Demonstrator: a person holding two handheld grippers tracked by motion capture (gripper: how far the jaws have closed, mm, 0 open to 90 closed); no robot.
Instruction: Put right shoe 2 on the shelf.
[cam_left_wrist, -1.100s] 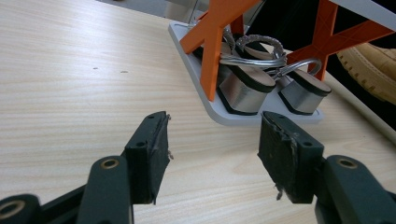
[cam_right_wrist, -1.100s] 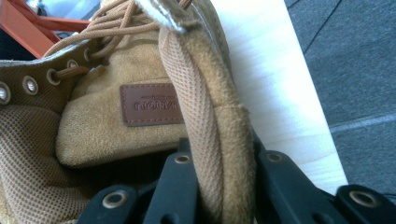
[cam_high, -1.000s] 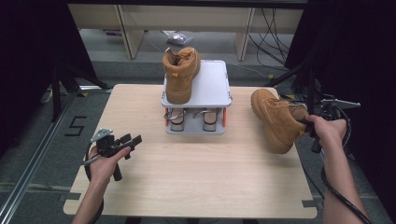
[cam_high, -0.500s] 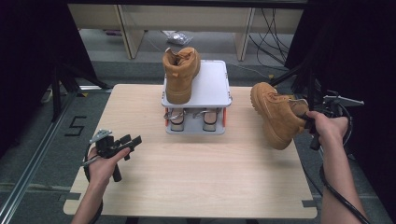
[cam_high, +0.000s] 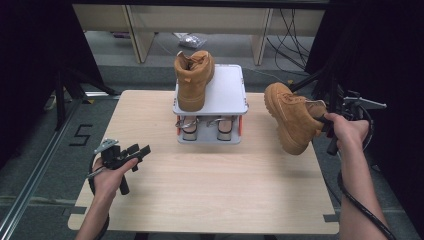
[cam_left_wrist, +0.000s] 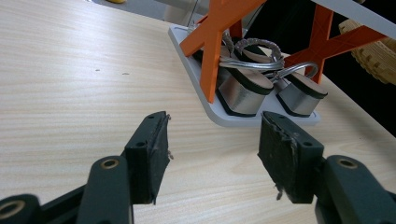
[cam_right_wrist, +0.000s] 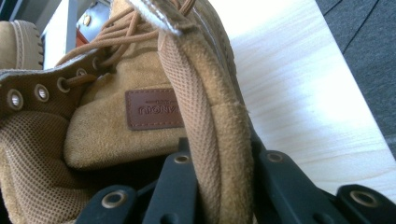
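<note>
Clamping the boot (cam_right_wrist: 140, 116) collar, right gripper (cam_right_wrist: 219, 186), left gripper (cam_left_wrist: 212, 154) gaping, empty.

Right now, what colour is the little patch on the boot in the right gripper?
Reddish brown, a leather-like label on the tan boot; the right gripper view shows it best.

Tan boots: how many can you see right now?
2. One boot stands on the left of the grey rack's top shelf; the other boot hangs over the table's right side, its collar clamped by the right gripper.
</note>
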